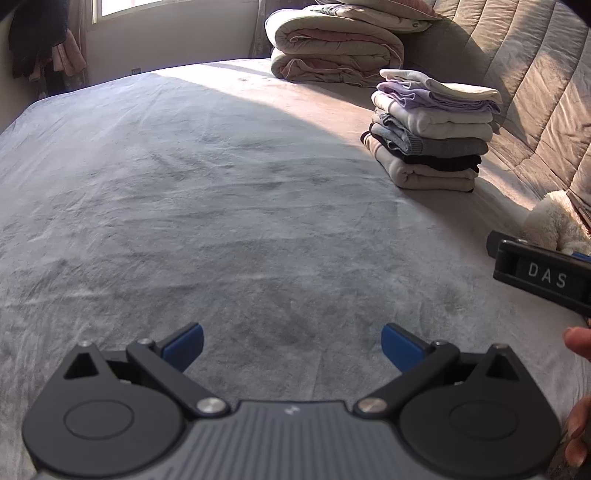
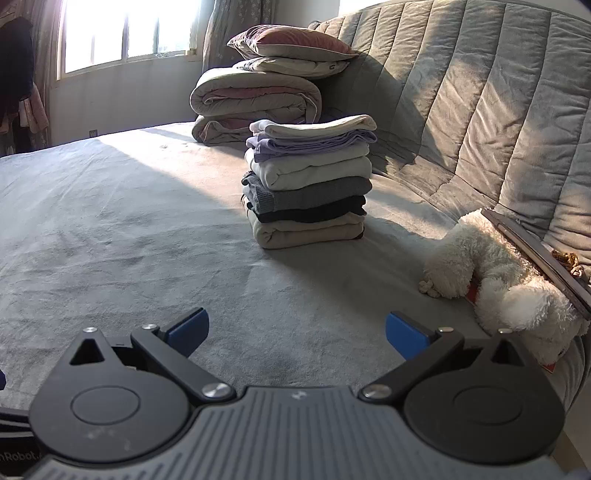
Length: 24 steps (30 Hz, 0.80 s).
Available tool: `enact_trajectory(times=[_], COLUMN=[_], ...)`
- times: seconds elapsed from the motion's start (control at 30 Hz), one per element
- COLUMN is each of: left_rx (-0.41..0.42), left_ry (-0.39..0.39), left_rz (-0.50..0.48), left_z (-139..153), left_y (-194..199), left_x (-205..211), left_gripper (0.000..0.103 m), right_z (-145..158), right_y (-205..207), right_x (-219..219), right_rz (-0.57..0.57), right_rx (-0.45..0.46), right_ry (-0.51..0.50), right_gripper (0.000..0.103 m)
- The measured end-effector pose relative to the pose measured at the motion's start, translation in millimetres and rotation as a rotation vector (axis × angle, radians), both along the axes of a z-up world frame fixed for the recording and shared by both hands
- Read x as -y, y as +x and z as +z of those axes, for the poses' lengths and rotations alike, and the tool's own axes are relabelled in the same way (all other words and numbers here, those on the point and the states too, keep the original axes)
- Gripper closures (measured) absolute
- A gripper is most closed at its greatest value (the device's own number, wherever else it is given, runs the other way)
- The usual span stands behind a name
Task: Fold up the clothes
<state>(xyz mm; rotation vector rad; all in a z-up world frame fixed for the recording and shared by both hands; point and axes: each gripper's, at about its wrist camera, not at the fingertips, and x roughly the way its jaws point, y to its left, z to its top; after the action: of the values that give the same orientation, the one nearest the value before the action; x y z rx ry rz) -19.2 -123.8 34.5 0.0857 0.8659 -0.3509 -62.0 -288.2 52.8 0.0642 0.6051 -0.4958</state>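
A stack of several folded clothes, cream, lilac, grey and black, stands on the grey bed near the padded headboard. My left gripper hovers low over bare bedding, open, nothing between its blue pads. My right gripper is likewise open and empty, pointing at the stack from a short distance. The right gripper's black body, marked DAS, shows at the right edge of the left wrist view. No unfolded garment is in view.
A rolled duvet with pillows on top sits at the back by the quilted headboard. A white plush dog lies at the right. A person's fingers show at the right edge. A window is behind.
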Motion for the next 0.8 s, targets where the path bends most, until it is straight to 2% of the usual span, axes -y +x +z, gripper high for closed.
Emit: enact_trajectory(times=[0.13, 0.8], left_rx=[0.01, -0.006], left_ry=[0.016, -0.01], left_rz=[-0.003, -0.013], left_z=[0, 0], left_y=[-4, -8], left_x=[5, 15], left_gripper=[0.001, 0.001], right_z=[1, -4], right_y=[-3, -8], right_x=[4, 11], right_rz=[-0.01, -0.017], right_rx=[0.01, -0.013], right_ry=[0.001, 0.023], right_gripper=[0.0, 0.0])
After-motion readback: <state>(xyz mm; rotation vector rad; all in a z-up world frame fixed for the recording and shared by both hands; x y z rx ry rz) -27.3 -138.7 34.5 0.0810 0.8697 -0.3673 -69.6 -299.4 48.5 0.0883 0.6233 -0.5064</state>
